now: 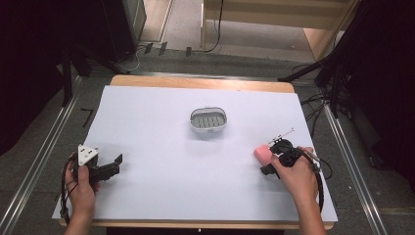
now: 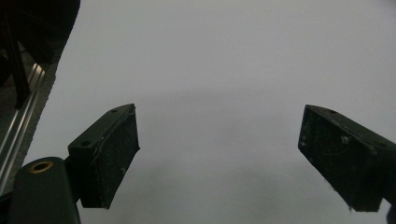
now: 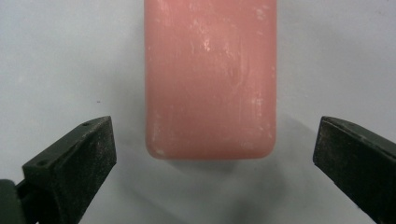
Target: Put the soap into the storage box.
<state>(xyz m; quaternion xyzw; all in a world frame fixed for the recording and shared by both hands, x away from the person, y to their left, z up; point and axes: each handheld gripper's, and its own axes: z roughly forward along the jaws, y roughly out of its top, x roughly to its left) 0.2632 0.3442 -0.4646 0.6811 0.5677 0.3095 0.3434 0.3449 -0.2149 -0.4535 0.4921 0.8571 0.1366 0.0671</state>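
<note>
Right gripper view shows the pink bar [image 3: 210,77] lying on the table [image 1: 161,122] just ahead of the right hand-held gripper [image 3: 215,158], long axis running straight away between wide-open, empty jaws; the left hand-held gripper [image 1: 116,161], also open and empty, sits well apart.

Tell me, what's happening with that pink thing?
A person holds a claw in each hand over a white table. The right claw is open, lined up in front of a pink soap bar, not gripping it. The left claw is open with nothing in it. A soap dish sits mid-table.
</note>
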